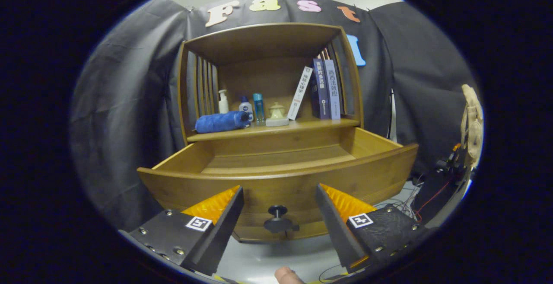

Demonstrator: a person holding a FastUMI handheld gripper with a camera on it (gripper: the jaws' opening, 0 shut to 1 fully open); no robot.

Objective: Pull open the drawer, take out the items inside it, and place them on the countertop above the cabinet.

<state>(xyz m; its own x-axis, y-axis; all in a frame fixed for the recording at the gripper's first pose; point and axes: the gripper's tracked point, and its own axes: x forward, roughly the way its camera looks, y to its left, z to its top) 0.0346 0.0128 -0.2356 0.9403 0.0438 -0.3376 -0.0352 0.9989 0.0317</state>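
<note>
Looking along the hand-held gripper, you see its 2 fingers spread wide apart, and they hold nothing. The round dark knob sits in the gap between the fingers, a little ahead of them, and neither finger touches it.

The knob is on the front of the wooden drawer. The drawer is pulled well out from the cabinet. The part of the drawer floor that shows looks bare, just wood. The high front board hides the near part of the floor, so I cannot tell if something small lies there.

Above the drawer is the tabletop of the cabinet. On it, well beyond the knob, lie a rolled blue towel, a white pump bottle, a small bottle with a blue cap, a thin blue bottle, a little pale pot with a lid and some books that lean to one side.

The drawer looks hard, stiff and a bit heavy. The knob is the best place to hold it, with 1 finger on each side. It is small, round and smooth, so I think it could slip if it is pinched off centre. The towel is soft and would squash. The bottles look light and easy to tip. The pot looks like it could break.
</note>
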